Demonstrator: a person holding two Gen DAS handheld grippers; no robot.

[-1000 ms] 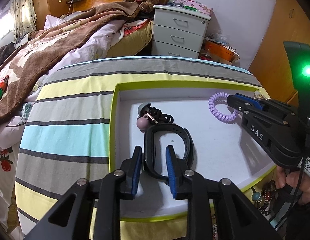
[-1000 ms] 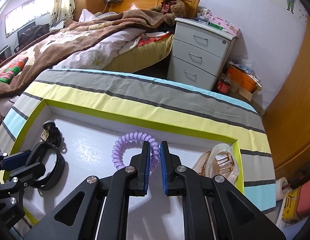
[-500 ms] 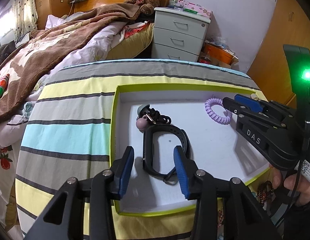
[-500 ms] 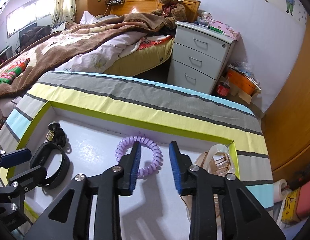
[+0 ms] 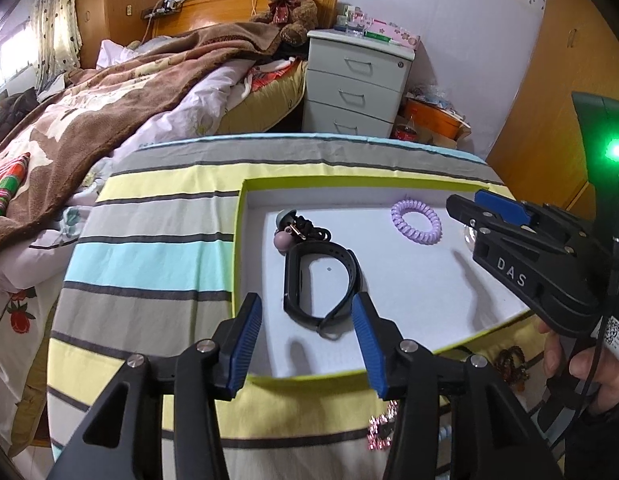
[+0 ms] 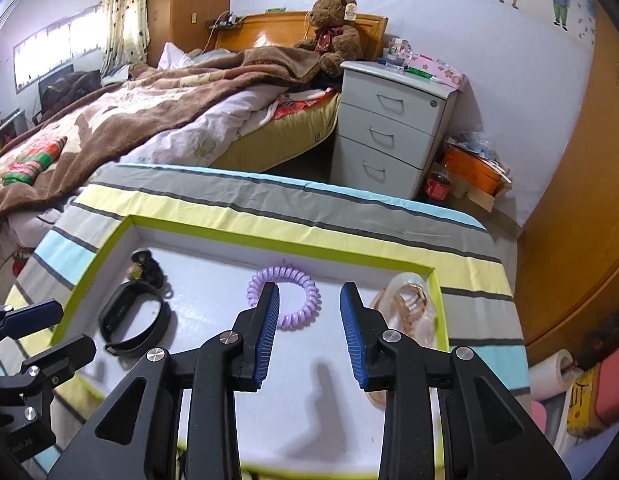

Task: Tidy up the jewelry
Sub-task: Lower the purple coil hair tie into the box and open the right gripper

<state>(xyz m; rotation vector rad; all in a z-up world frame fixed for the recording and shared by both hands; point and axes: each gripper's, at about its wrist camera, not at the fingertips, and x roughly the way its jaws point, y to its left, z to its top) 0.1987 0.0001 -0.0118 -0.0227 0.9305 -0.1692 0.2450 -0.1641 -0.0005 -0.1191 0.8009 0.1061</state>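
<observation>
A white tray with a lime-green rim [image 5: 239, 240] [image 6: 269, 246] lies on the striped cloth. In it rest a black wristband [image 5: 293, 280] [image 6: 109, 312], a purple coil hair tie [image 5: 417, 240] [image 6: 285, 270], a charm with a pink bead and black cord [image 5: 297, 232] [image 6: 145, 270], and a clear pouch with gold chain [image 6: 409, 304]. My left gripper [image 5: 307, 300] [image 6: 69, 328] hovers above the wristband, its jaws opening and touching nothing. Over the hair tie, my right gripper [image 6: 309, 292] [image 5: 469, 208] stands open and holds nothing.
Brown beads [image 5: 509, 364] and a pink sparkly piece [image 5: 379, 428] lie on the cloth at the tray's near edge. A bed with a brown blanket [image 6: 129, 120] is at the far left, a grey nightstand [image 6: 393, 128] behind, and a wooden wardrobe [image 6: 581, 200] to the right.
Both grippers opened and drew back and up. The left let go of the wristband, the right let go of the hair tie; both pieces now lie free in the tray.
</observation>
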